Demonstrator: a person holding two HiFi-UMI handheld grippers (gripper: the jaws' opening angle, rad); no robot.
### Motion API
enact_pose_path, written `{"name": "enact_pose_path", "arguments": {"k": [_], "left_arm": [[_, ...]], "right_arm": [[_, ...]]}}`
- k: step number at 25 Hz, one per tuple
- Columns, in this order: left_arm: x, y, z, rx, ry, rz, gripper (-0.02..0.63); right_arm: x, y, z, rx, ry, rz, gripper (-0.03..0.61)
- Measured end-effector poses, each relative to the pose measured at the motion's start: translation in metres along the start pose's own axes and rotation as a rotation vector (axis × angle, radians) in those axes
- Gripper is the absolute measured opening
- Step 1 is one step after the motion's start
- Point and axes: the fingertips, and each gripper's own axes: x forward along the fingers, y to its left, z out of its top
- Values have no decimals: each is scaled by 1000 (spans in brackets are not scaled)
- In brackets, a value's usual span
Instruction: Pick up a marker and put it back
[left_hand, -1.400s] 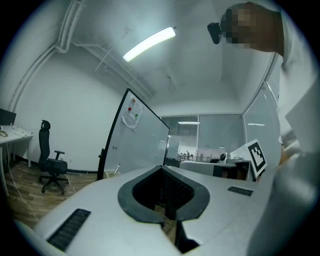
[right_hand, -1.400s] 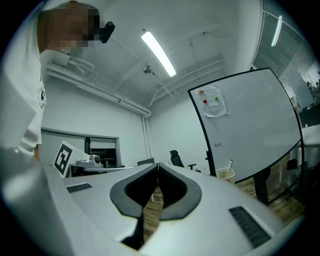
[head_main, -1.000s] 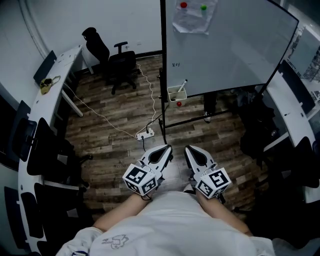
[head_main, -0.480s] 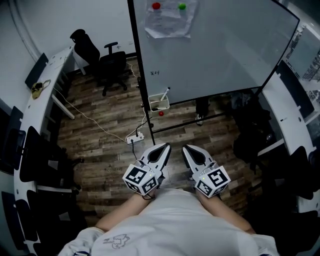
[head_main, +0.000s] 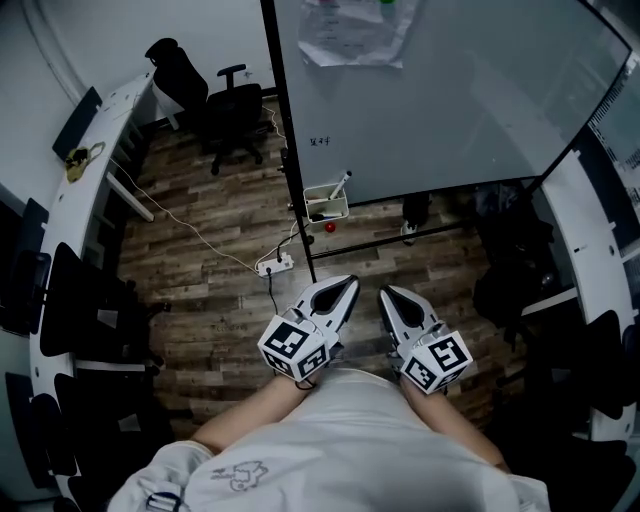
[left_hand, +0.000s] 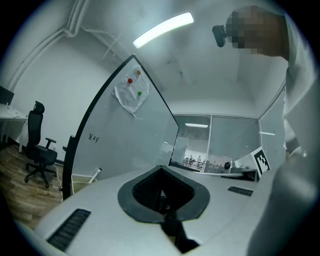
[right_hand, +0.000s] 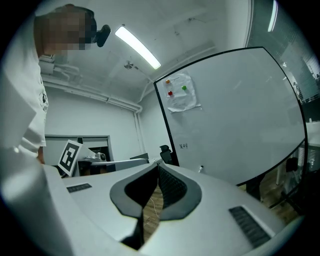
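Note:
A white marker stands slanted in a small white basket hung at the lower left corner of the whiteboard. My left gripper and right gripper are held side by side close to my body, pointing toward the board and well short of the basket. Both are shut with nothing between the jaws. In the left gripper view the marker shows beyond the closed gripper. The right gripper view has its tip closed, with the marker small against the board.
A black office chair stands at the back left. A power strip with a white cable lies on the wood floor near the board's stand. Curved white desks line both sides. A paper sheet is pinned on the board.
The whiteboard and basket shifted leftward in the head view, then slightly back and nearer. Both grippers stayed shut and close together near my body.

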Motion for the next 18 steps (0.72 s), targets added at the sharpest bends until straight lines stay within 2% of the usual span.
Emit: {"name": "enact_pose_path", "arguments": {"k": [4,8,13,18], "left_arm": [[14,21,8,22,11,-22,5],[31,33,15,83,42,-79,5],[48,68,31,84,42,-111,5],[58,112,43,132,54,-141,5]], "right_arm": [[23,-12,1,32,3,-13,11],[52,-22,7,40,-4,-28,11],[82,-37,13,50,-11,-74,11],[124,-40,23,51,-30,-122,11]]}}
